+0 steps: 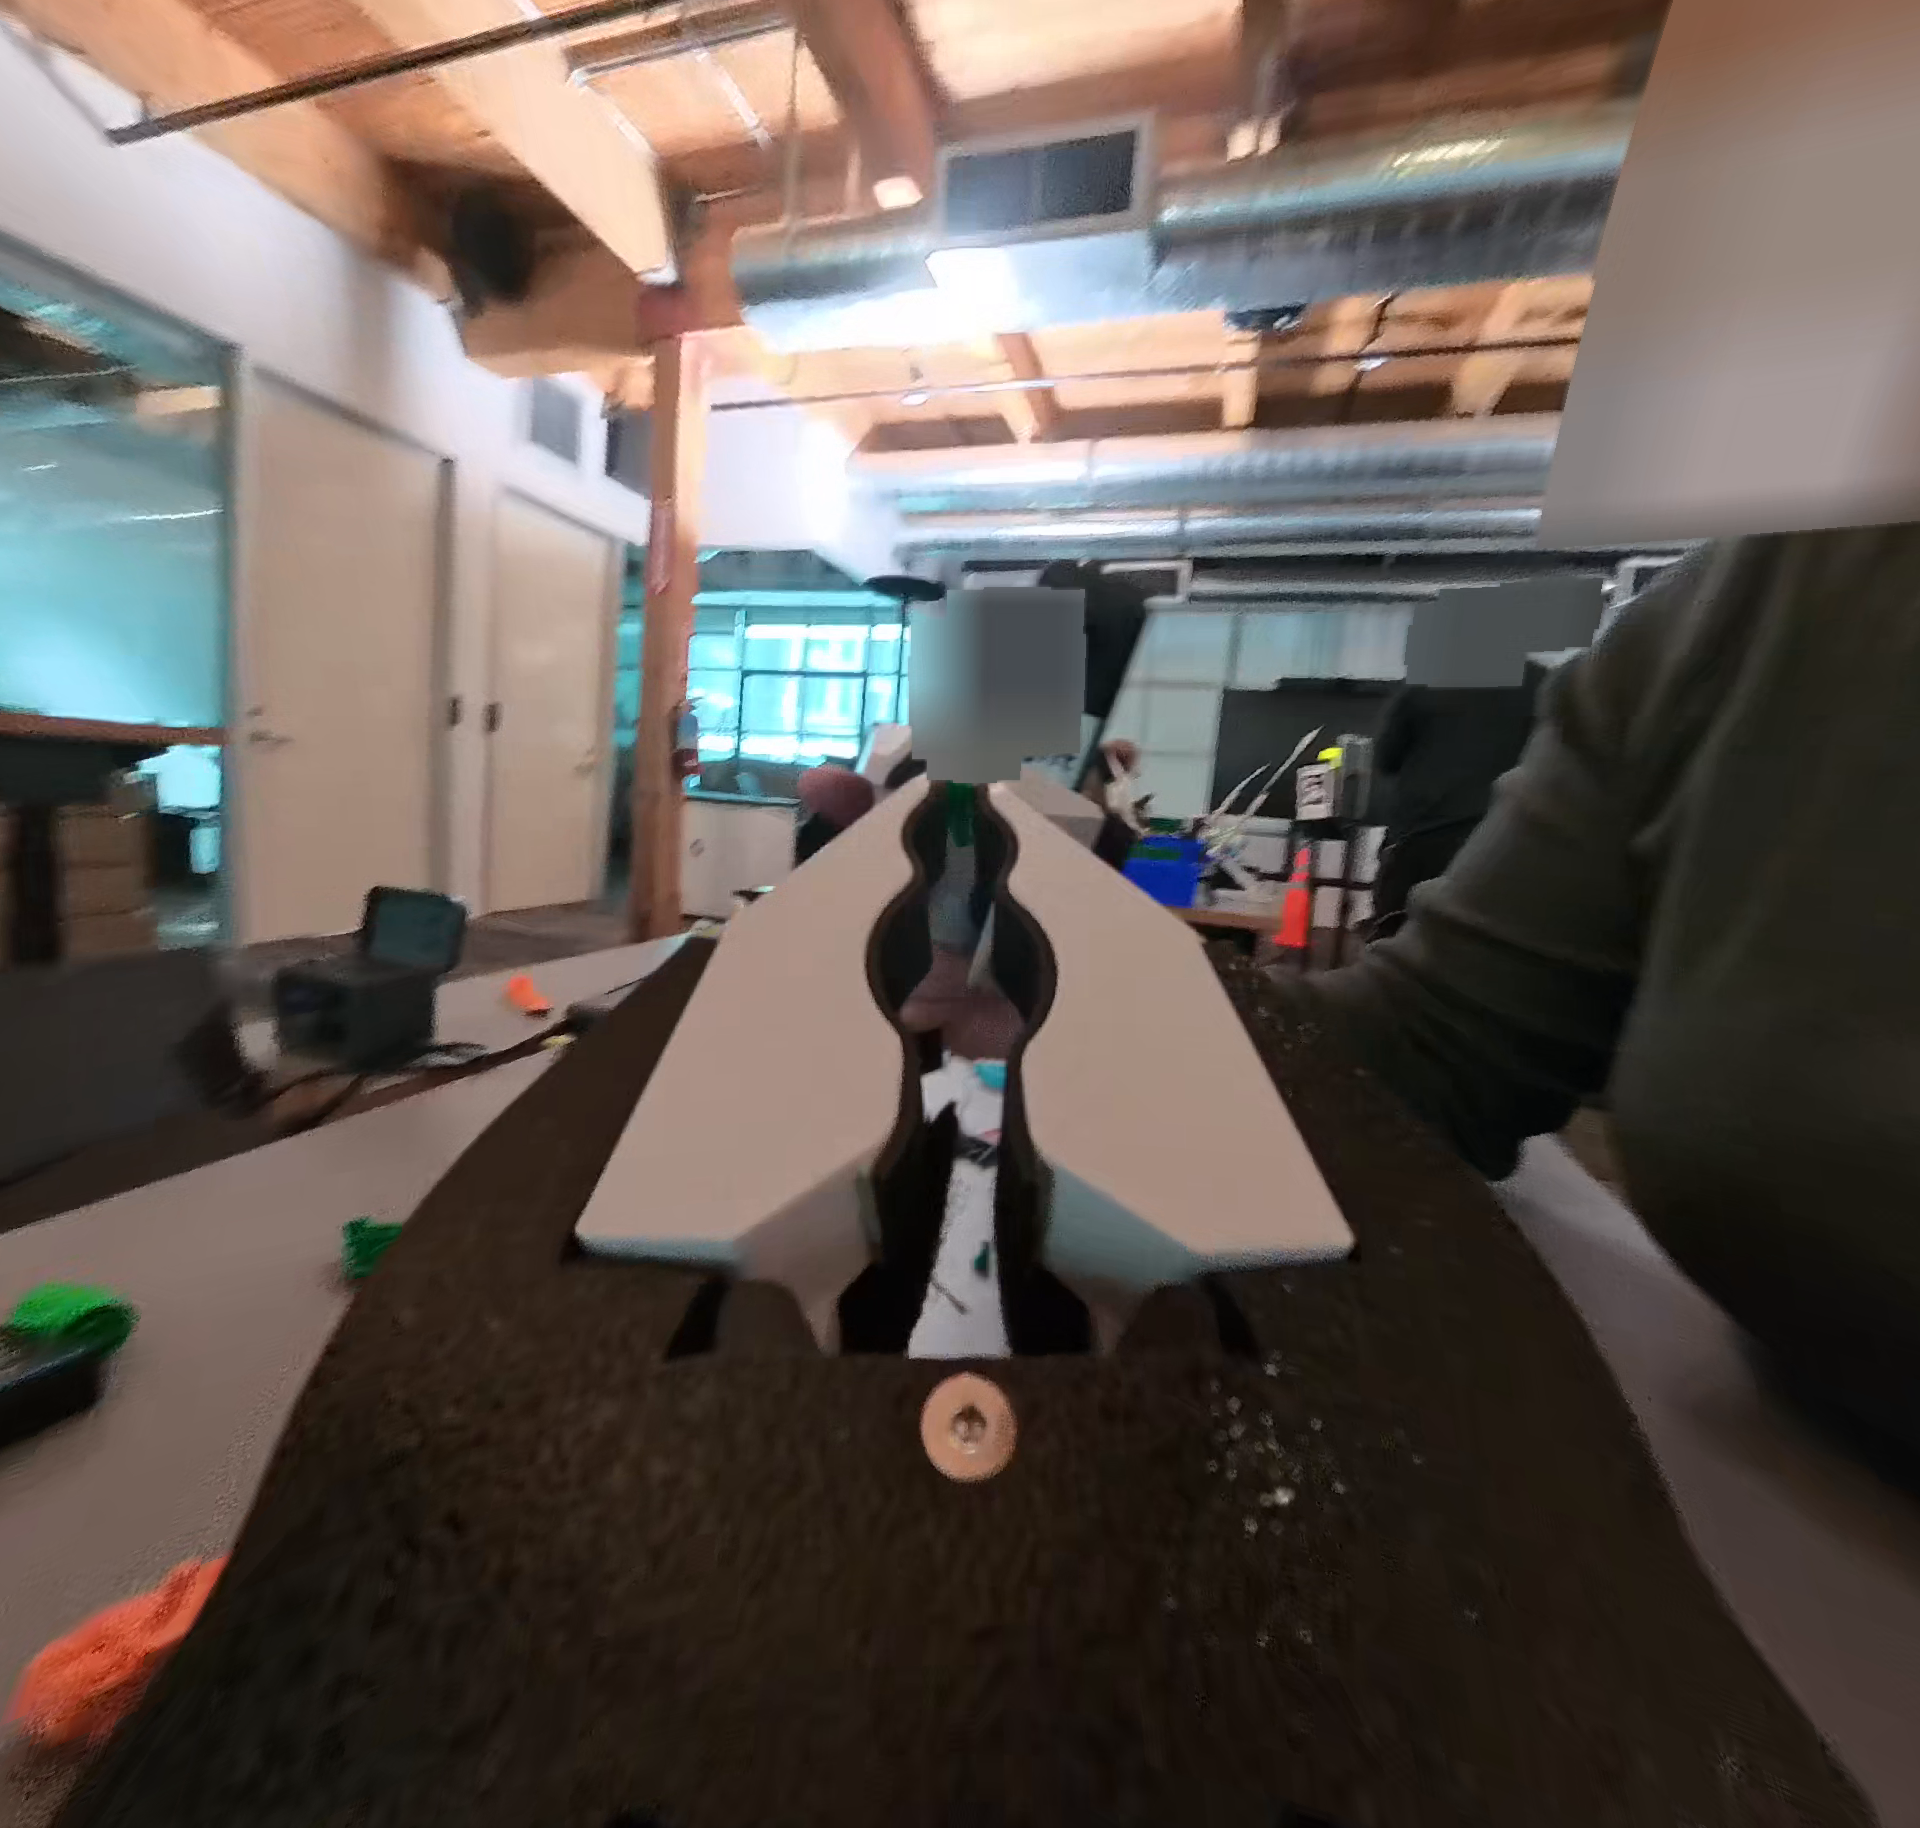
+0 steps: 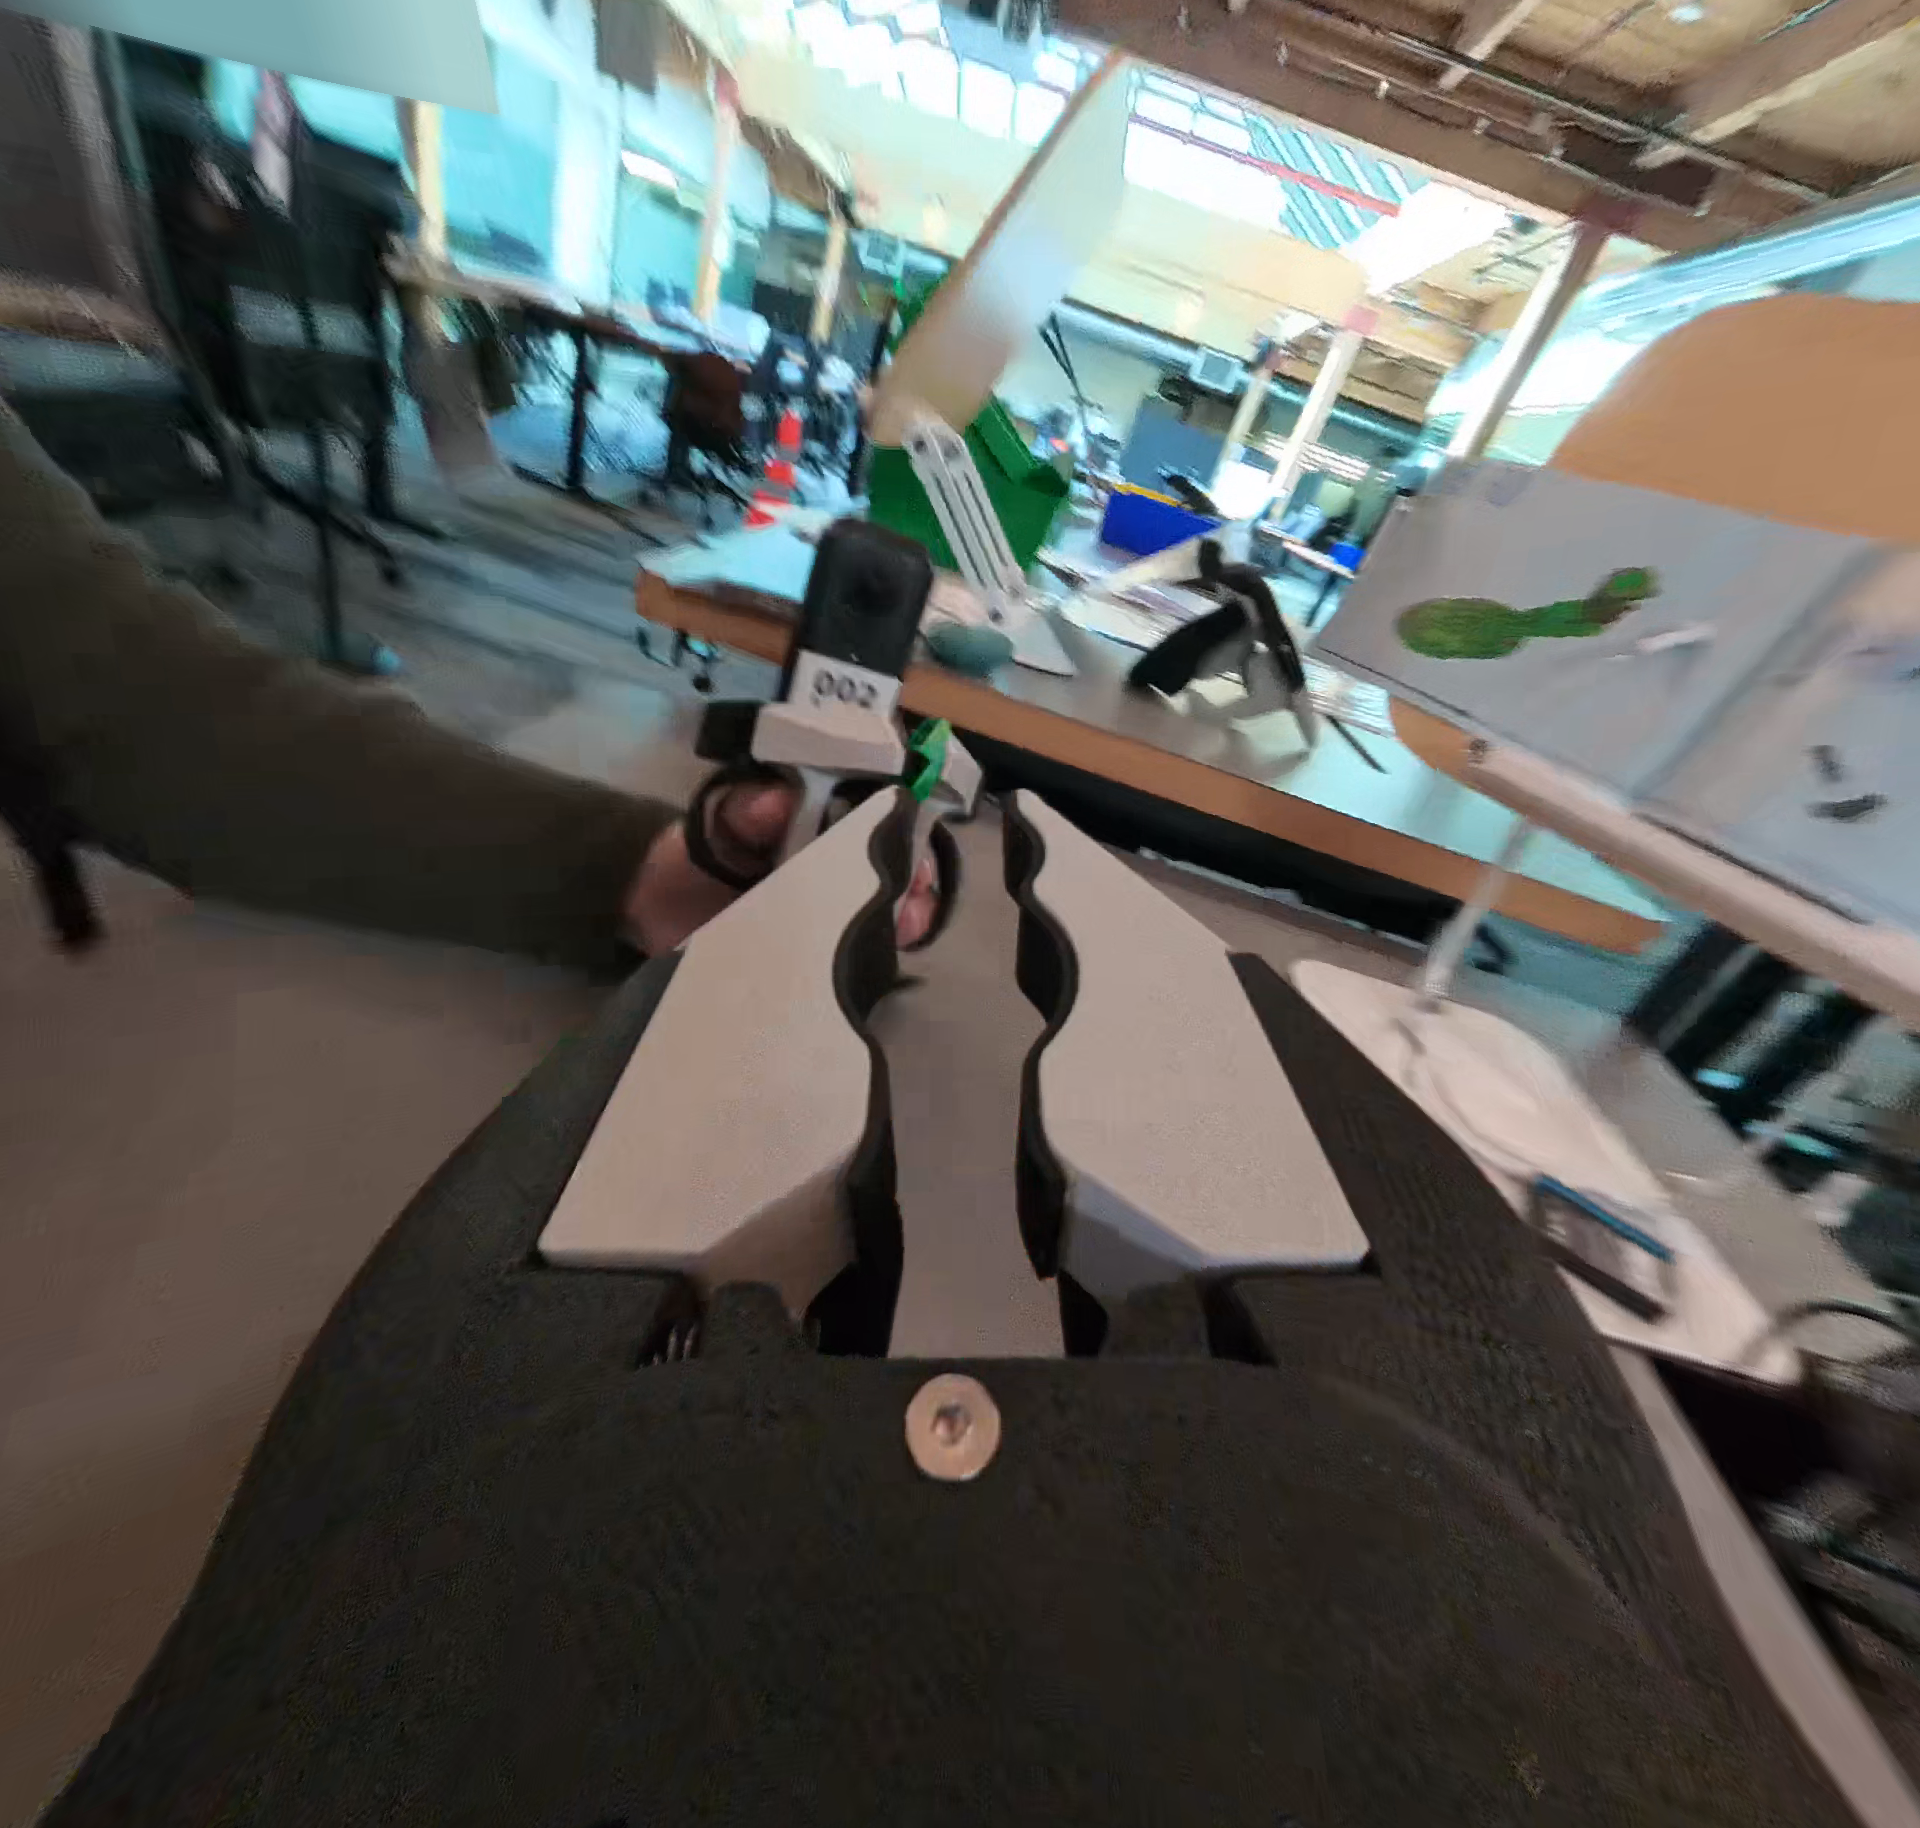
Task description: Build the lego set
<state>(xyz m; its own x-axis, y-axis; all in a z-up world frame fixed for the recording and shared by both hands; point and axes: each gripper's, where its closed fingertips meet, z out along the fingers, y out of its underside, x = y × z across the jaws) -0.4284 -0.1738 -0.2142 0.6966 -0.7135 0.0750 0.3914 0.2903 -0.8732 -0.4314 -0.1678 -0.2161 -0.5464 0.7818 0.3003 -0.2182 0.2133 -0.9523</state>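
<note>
We lift both grippers off the table [image 1: 156, 1290] — left gripper [image 1: 961, 802] clenched on a green lego piece [image 1: 961, 814], right gripper [image 2: 951, 802] released with jaws apart, tips near it, likely to regrip or mate it.

left gripper [image 1: 961, 791] raised above table [image 1: 208, 1290], small lego piece [image 1: 961, 812] between its tips | left of it on table: lego piles [image 1: 68, 1316], case [image 1: 364, 978] farther back | sleeve [image 1: 1662, 895] to its right | right gripper [image 2: 951, 802] just before left one, its tips apart | desk [image 2: 1195, 739] behind
</note>
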